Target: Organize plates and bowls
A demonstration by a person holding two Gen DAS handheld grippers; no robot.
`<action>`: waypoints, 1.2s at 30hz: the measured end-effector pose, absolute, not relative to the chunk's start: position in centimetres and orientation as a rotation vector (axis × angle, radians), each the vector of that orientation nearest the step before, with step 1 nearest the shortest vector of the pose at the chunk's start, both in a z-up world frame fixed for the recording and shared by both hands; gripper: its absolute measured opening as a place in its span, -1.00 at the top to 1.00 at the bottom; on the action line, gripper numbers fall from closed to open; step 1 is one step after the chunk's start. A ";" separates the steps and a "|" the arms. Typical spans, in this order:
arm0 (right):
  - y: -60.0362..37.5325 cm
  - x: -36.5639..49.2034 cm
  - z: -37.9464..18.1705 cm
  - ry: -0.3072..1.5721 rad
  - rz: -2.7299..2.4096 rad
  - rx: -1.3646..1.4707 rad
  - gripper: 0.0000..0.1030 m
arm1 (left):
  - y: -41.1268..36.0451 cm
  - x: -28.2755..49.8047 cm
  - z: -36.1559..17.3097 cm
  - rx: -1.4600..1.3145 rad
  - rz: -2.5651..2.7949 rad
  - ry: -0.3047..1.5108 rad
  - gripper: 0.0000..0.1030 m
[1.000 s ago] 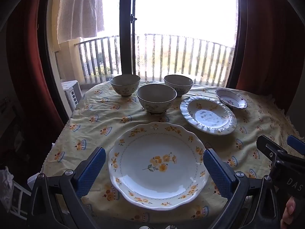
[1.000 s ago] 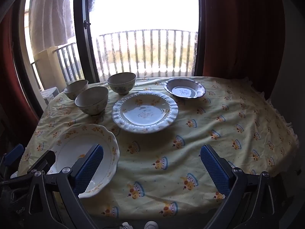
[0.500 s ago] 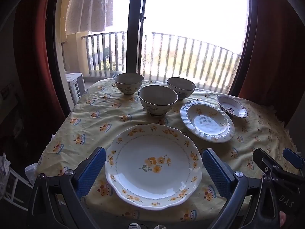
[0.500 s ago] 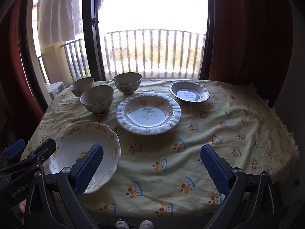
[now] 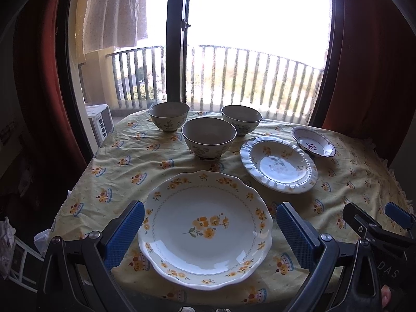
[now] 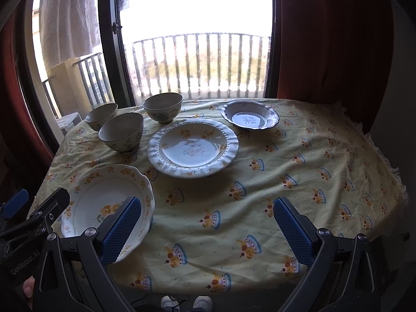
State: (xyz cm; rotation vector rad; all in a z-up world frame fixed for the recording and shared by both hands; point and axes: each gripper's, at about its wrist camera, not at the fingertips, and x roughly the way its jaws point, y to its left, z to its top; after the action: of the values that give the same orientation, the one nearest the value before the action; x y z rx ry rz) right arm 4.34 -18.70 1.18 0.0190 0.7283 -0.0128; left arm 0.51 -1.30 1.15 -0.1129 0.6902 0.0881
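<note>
Both cameras have risen and tipped back since a second ago, so more of the window shows and the desk sits lower in each view.

From your left wrist, the left claw [image 5: 209, 230] stands wide apart and empty, framing the large yellow-flowered plate [image 5: 205, 230] at the near edge of the desk [image 5: 124, 166]. Beyond it three bowls [image 5: 209, 137] cluster near the window, with the ruffled blue-rimmed plate [image 5: 279, 167] to their right and the small blue-edged dish [image 5: 313, 145] just behind that. Your right claw [image 5: 377, 223] shows at the lower right corner.

From your right wrist, the right claw [image 6: 208, 223] is also spread apart and holds nothing, hanging over bare cloth beside the flowered plate.

Nothing is stacked yet, so you look to be at the approach step. A sensible next move is gripping one plate by its rim and setting it into a larger one; that thin, glossy rim may slip.
</note>
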 end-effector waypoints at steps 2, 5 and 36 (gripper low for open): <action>-18.8 4.4 1.2 0.730 -0.016 0.022 -0.99 | -1.4 0.7 1.1 -0.113 0.081 0.693 -0.97; -18.8 4.5 1.2 0.731 -0.024 0.021 -0.99 | -1.5 0.8 1.0 -0.111 0.072 0.694 -0.97; -19.0 4.9 1.1 0.733 -0.037 0.017 -0.99 | -2.0 1.0 0.9 -0.086 0.082 0.697 -0.97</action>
State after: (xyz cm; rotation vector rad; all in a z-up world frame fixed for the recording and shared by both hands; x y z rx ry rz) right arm 4.89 -19.01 1.06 0.0169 0.7330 -0.0373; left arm 0.95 -1.99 0.90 -0.0864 0.6973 0.0816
